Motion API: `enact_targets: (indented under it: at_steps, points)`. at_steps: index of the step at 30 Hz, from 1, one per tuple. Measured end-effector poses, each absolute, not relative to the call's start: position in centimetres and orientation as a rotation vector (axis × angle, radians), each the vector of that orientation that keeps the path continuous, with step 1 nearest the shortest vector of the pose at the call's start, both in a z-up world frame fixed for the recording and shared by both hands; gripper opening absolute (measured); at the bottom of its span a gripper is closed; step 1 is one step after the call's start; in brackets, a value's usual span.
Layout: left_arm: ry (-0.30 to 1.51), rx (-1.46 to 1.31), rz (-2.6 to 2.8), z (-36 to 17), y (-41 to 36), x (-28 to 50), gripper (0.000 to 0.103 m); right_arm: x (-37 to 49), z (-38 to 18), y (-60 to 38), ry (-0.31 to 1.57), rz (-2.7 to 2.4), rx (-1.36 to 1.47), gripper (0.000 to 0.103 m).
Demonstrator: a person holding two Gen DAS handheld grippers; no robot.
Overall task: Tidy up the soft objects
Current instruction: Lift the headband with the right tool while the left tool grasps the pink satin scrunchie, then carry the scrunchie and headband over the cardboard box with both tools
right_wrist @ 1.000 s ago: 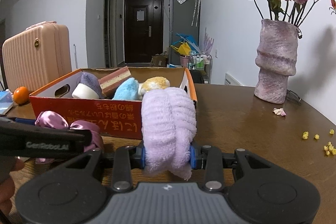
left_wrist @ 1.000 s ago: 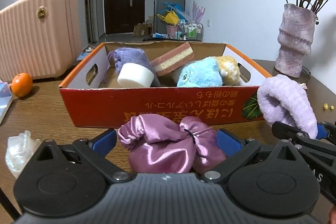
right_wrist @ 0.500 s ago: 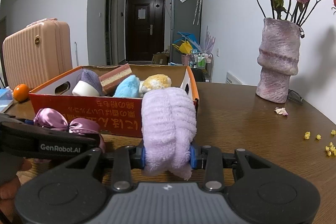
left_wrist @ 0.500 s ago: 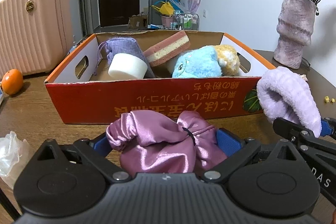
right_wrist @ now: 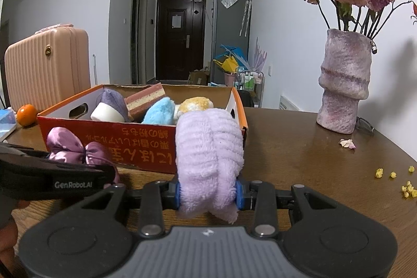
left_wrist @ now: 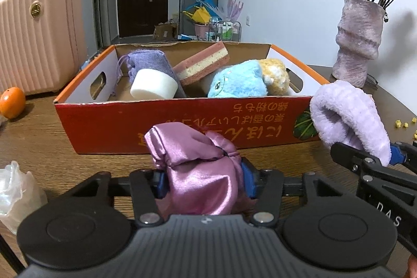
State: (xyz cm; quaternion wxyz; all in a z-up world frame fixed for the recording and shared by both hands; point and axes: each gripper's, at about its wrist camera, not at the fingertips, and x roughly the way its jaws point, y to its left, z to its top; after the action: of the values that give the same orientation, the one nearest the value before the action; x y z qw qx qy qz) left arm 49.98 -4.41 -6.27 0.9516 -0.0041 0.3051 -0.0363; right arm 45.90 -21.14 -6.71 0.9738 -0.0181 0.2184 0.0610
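A shiny pink satin pouch (left_wrist: 198, 168) sits between the blue pads of my left gripper (left_wrist: 203, 180), whose jaws are closing and now squeeze it, bunching the cloth upward. My right gripper (right_wrist: 208, 193) is shut on a fluffy lilac towel roll (right_wrist: 208, 147), seen also at the right of the left wrist view as the lilac roll (left_wrist: 349, 116). Behind both stands a red cardboard box (left_wrist: 109, 127) holding a purple pouch (left_wrist: 148, 60), a white foam block (left_wrist: 153, 86), a pink layered sponge (left_wrist: 203, 64), a blue plush (left_wrist: 239, 81) and a yellow plush (left_wrist: 276, 74).
A pink suitcase (left_wrist: 39, 35) and an orange (left_wrist: 11, 102) lie left of the box. A crumpled plastic bag (left_wrist: 15, 192) is at my near left. A mauve vase (right_wrist: 344, 85) with dried roses stands at the right, with yellow crumbs (right_wrist: 406, 186) on the wooden table (right_wrist: 299, 160).
My left gripper's jaws have come together from wide apart onto the satin pouch, pinching it narrower and taller. The right gripper and its towel roll have stayed put.
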Motion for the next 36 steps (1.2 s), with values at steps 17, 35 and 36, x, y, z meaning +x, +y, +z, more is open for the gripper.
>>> enact_targets:
  at_steps: [17, 35, 36]
  points:
    - [0.462, -0.004, -0.027, -4.2, -3.4, 45.4, 0.052, 43.2, -5.7, -20.9, 0.357, 0.110, -0.011, 0.036]
    - [0.355, -0.047, 0.040, -2.3, -1.5, 40.3, 0.052, 39.5, -4.8, -19.2, 0.284, 0.107, 0.002, 0.036]
    - [0.351, -0.048, 0.042, -2.3, -1.5, 40.2, 0.052, 39.5, -4.7, -19.2, 0.280, 0.106, 0.003, 0.036]
